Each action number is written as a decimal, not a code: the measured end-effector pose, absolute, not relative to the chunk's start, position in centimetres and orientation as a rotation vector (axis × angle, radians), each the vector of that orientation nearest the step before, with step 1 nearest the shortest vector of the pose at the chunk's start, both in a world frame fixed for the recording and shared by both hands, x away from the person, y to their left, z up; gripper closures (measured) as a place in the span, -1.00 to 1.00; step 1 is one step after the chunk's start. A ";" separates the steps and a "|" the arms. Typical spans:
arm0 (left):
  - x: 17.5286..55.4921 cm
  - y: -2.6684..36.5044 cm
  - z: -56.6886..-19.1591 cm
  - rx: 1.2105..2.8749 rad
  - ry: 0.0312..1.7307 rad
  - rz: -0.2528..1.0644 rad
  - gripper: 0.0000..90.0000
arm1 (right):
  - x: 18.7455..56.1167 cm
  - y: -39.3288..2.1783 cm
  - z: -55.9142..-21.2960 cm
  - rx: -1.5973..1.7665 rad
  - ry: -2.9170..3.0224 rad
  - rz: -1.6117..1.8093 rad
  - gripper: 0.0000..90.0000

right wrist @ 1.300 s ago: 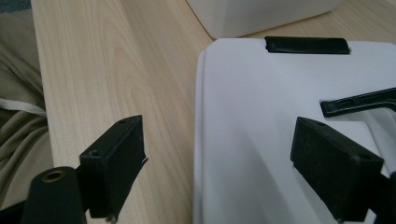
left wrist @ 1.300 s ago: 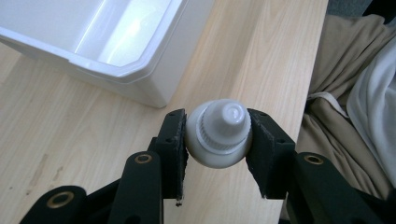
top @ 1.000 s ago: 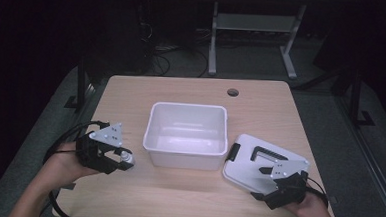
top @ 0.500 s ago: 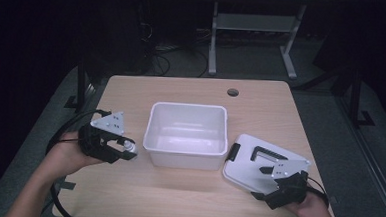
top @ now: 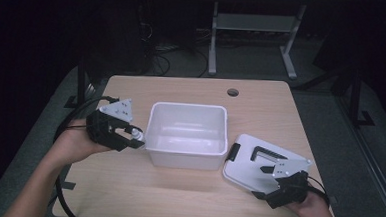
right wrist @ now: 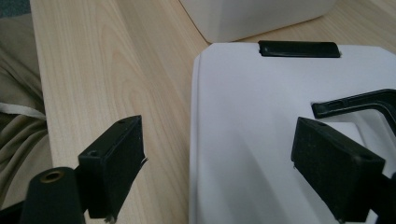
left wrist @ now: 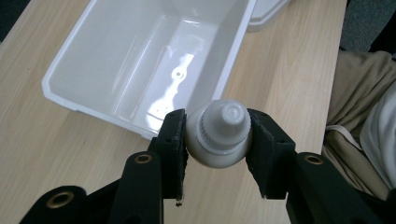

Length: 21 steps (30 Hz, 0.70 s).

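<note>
A small white bottle (left wrist: pixel 219 134) with a ribbed screw cap sits between the pads of my left gripper (left wrist: pixel 217 140), which is shut on it. In the high view that gripper (top: pixel 132 135) hovers just left of the white bin (top: pixel 187 135), with the bottle (top: pixel 136 133) pointing at the bin's left wall. The bin (left wrist: pixel 140 60) is an open white plastic box with nothing in it. My right gripper (right wrist: pixel 219 168) stands open low over the near edge of the white lid (right wrist: pixel 261 140). From above, this gripper (top: pixel 269 185) rests at the lid's (top: pixel 248 161) front side.
The lid has a black handle (top: pixel 266 155) and a black latch (top: pixel 234 151), and it lies flat right of the bin. A round cable hole (top: pixel 232 92) is at the table's far edge. A beige garment (left wrist: pixel 359 116) lies past the table's near edge.
My left gripper has risen and moved away from me along the bin's left side, carrying the bottle. The right gripper has stayed put.
</note>
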<state>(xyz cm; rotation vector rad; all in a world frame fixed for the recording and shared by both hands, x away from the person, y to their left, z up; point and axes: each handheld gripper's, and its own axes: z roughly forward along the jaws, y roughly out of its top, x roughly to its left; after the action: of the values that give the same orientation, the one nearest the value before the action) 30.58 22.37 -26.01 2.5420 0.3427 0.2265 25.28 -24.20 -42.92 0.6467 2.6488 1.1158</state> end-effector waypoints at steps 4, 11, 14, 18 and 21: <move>31.1 22.0 -26.1 2.547 0.337 0.225 0.33 | 25.3 -24.3 -42.9 0.640 2.644 1.119 -0.63; 32.0 21.3 -26.6 2.569 0.343 0.212 0.33 | 25.3 -24.4 -42.9 0.651 2.643 1.122 -0.63; 32.4 21.1 -26.8 2.565 0.349 0.204 0.33 | 25.3 -24.4 -42.9 0.650 2.641 1.123 -0.64; 32.8 20.8 -27.1 2.568 0.353 0.199 0.33 | 25.3 -24.5 -43.0 0.656 2.642 1.124 -0.64; 33.2 20.6 -27.3 2.574 0.356 0.191 0.33 | 25.4 -24.7 -43.0 0.646 2.637 1.124 -0.64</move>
<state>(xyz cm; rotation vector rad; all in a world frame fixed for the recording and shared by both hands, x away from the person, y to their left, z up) 33.19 20.63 -27.31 2.5745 0.3565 0.1910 25.36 -24.65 -42.98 0.6461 2.6371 1.1243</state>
